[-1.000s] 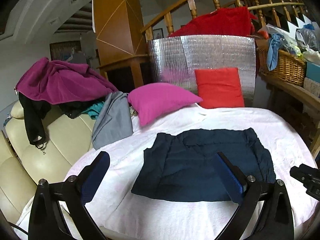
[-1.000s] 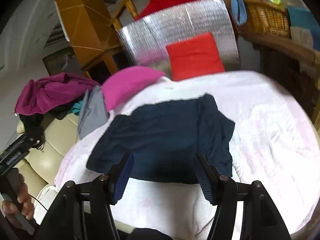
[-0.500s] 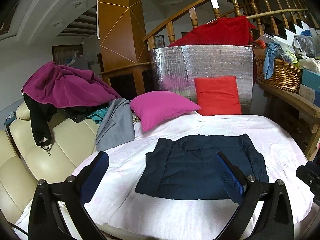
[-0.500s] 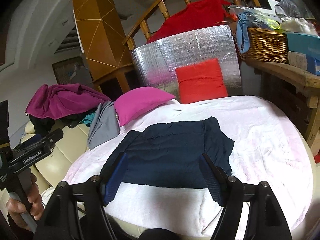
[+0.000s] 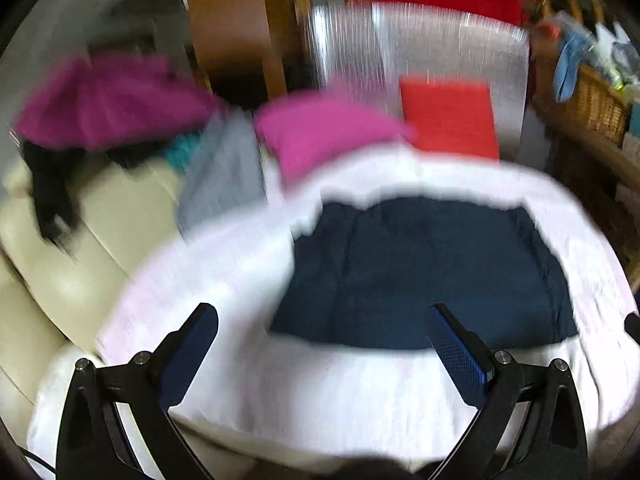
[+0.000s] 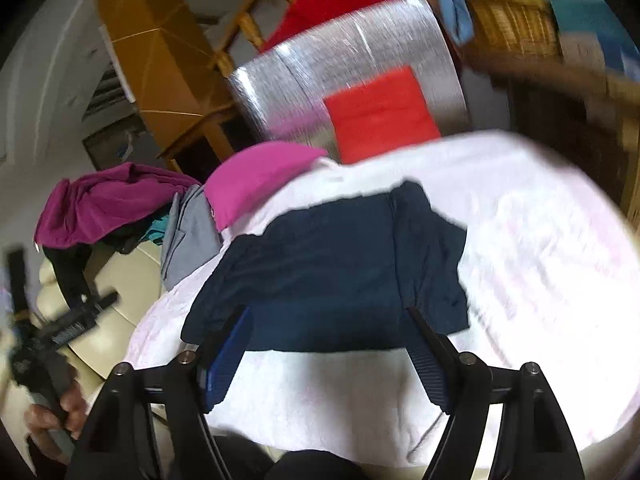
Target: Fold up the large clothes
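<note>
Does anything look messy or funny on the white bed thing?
The dark blue garment is folded, but unevenly: its right side is doubled over and bunched, with a ragged edge. To the left, clothes are heaped on the cream sofa. Both grippers are open and hold nothing.

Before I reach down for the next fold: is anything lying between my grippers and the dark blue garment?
Nothing visible: only bare white cover lies between the open right gripper, open left gripper and the navy garment.
</note>
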